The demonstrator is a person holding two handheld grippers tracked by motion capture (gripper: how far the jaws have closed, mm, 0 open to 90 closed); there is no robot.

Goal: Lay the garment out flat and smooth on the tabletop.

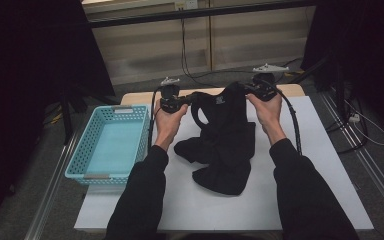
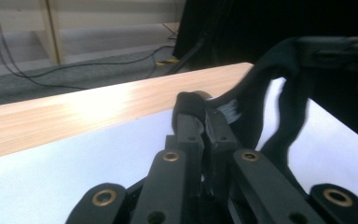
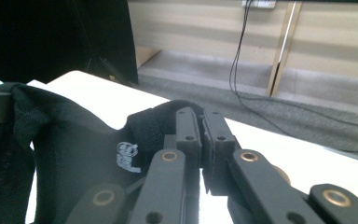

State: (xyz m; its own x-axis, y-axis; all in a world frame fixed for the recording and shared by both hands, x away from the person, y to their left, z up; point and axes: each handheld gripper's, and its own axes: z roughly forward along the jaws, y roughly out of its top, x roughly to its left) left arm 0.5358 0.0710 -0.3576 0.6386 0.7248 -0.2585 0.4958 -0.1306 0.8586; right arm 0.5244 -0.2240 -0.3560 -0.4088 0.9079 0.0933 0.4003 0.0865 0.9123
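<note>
Black garment [image 1: 222, 135]: your left gripper [image 1: 182, 101] and right gripper [image 1: 254, 89] each pinch a top corner; the body hangs between them, crumpled on the white table [image 1: 325, 165].

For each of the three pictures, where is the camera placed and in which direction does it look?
High view: above the person's side, looking forward and down on the table; both forearms, the left gripper and the right gripper hold up a black garment beside a blue basket.
Left gripper view: on the left gripper, looking along its jaws, shut on the garment's edge.
Right gripper view: on the right gripper, jaws shut on the garment.
Shared: all three show the garment and the table.
</note>
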